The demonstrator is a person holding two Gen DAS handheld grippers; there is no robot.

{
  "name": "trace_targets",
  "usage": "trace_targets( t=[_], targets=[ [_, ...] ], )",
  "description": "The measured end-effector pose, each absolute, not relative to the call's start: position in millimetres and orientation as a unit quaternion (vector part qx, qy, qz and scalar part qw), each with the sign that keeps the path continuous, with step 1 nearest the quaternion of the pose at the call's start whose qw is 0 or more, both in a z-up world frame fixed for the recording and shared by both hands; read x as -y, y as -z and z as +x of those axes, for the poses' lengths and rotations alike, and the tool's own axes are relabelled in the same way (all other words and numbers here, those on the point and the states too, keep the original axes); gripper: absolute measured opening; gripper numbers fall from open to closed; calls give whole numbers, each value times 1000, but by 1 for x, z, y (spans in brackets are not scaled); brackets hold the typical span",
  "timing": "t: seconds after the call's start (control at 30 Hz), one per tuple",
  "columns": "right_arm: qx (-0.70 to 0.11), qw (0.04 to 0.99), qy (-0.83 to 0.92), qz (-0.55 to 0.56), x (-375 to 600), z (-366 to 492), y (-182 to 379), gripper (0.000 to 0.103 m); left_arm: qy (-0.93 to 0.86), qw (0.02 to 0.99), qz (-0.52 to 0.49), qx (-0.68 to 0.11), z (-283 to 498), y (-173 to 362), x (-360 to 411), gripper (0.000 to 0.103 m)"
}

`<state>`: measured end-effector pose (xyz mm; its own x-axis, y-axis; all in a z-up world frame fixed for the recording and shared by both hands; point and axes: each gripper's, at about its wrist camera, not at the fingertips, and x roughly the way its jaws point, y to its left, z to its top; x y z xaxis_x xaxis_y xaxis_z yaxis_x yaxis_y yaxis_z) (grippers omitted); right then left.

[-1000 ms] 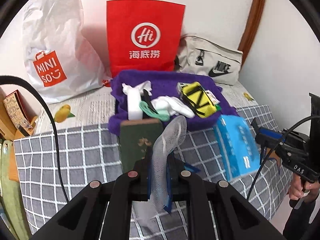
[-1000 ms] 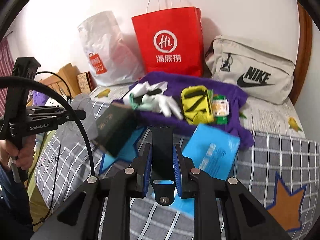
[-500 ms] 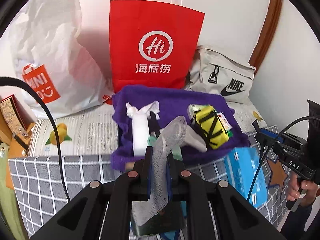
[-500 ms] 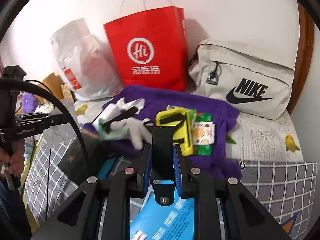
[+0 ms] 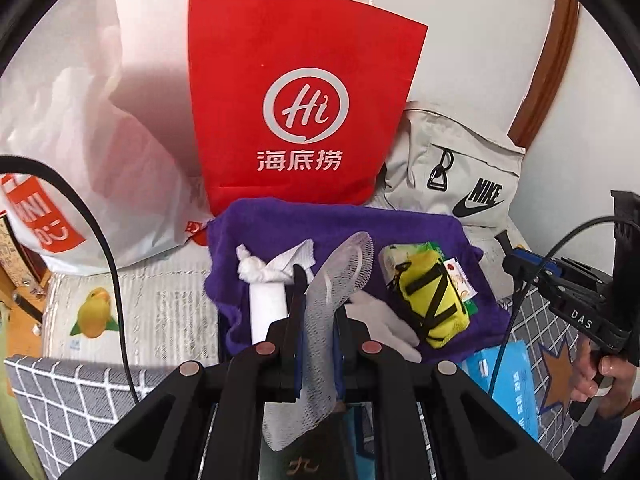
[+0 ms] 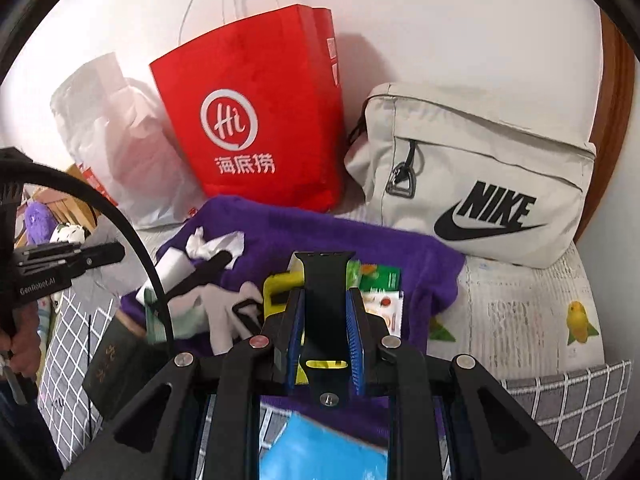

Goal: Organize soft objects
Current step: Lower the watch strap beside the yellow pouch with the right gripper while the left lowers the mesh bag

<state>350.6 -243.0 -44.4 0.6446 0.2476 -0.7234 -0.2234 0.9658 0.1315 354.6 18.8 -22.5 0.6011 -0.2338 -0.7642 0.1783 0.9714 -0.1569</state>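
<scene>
left gripper (image 5: 318,344) pinches mesh sock (image 5: 332,280) mid-length at frame centre — light, limp, droops; right gripper (image 6: 325,336) clamps black strap (image 6: 325,300) — flexible, rubbery.

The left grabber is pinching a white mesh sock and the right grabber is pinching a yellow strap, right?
Not quite. The strap shut in the right gripper is black, not yellow; the right wrist view shows that. The yellow thing is a pouch lying on the purple towel. The left gripper does pinch the white mesh sock.
</scene>
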Motion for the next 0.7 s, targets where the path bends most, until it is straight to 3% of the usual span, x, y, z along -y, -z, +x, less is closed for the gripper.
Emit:
trace_targets(
  t=[0.27, 0.7],
  targets=[
    [-386, 912, -134, 31, 240, 381, 33, 21, 126, 891, -33, -435, 377, 31, -5, 11],
    [-444, 889, -110, 25, 248, 409, 81, 21, 129, 881, -53, -453, 389, 54, -7, 11]
  ],
)
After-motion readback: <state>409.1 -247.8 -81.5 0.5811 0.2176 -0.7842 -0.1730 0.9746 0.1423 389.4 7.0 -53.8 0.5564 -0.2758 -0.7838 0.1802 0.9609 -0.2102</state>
